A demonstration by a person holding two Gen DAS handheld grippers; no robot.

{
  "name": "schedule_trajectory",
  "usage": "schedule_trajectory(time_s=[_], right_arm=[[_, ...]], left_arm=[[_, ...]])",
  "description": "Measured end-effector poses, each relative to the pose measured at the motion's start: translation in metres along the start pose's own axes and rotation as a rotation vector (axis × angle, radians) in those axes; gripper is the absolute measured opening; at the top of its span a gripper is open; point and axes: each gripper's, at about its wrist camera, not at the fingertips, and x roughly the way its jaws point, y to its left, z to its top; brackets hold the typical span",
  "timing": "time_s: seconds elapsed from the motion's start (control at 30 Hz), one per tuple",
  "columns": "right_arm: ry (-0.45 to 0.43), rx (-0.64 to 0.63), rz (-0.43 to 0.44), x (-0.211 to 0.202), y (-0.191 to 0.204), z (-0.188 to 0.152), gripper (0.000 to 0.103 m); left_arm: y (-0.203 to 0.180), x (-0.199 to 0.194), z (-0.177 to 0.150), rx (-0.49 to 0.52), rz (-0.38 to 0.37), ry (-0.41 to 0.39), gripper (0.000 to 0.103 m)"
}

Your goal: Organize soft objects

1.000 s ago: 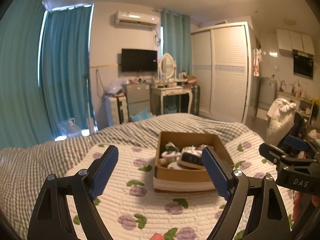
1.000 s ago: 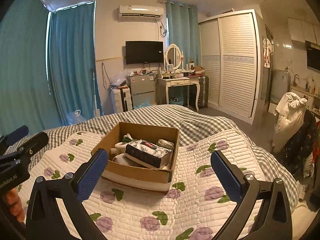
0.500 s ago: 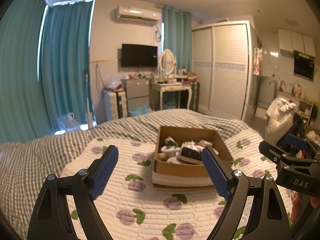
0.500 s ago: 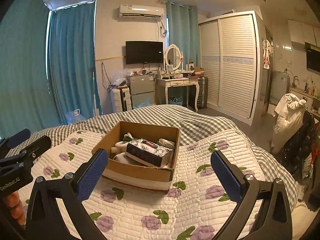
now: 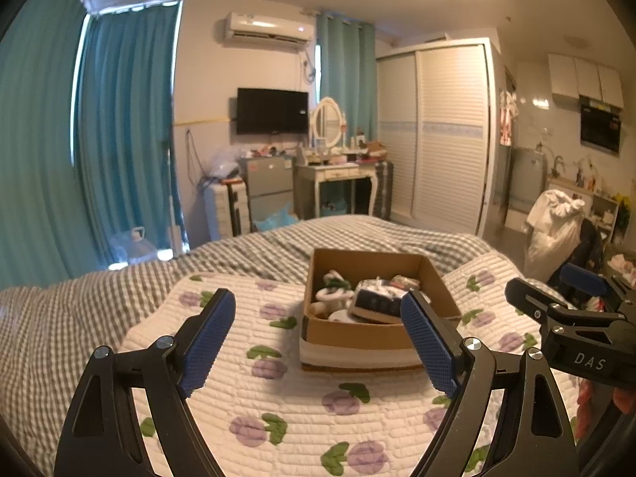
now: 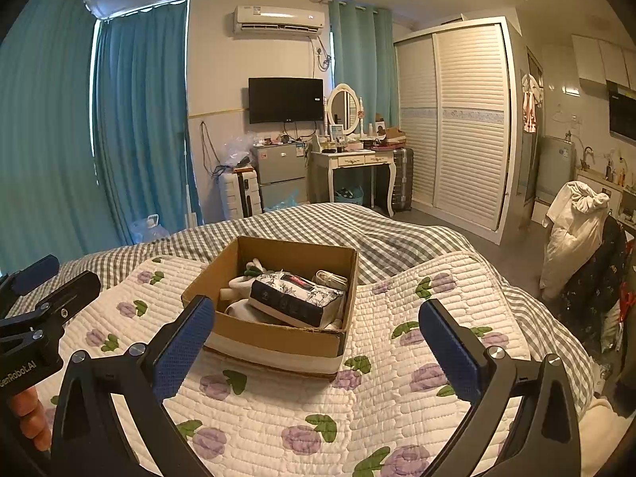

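left gripper [image 5: 318,344]: wide open, nothing between the blue pads, hovering over the floral quilt [image 5: 278,397] on the bed.

right gripper [image 6: 318,351]: same deal, spread wide and empty. You can spot it from the left wrist view too, off on the right edge.

cardboard box [image 6: 278,338]: sits on the quilt ahead of both grippers. From the left gripper it's ahead and a bit to the right, its near wall partly behind that gripper's right pad. From the right gripper it's ahead and a bit to the left, turned so a corner points roughly back at the camera.

tissue pack [image 6: 296,300]: dark floral soft pack lying on top of the pile inside the box, tilted, long axis running roughly left to right across the right gripper's view, slanting down toward the right.

white soft things [image 6: 242,296]: bunched under and behind the pack, toward the box's left side. Can't really tell what each one is.

who's closer: honestly looks about even. The right gripper has the cleaner look down onto the pack, so I'd guess that one goes in.

what the reach needs: forward and down over the near wall, with the pads turned to close across the pack's short side, not along its length.
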Motion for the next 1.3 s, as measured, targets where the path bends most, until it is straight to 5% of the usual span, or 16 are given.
schedule_trajectory(time_s=[1.3], right_arm=[[0.016, 0.003, -0.004, 0.005, 0.004, -0.01, 0.103]], left_arm=[[0.002, 0.002, -0.004, 0.006, -0.003, 0.014, 0.087]])
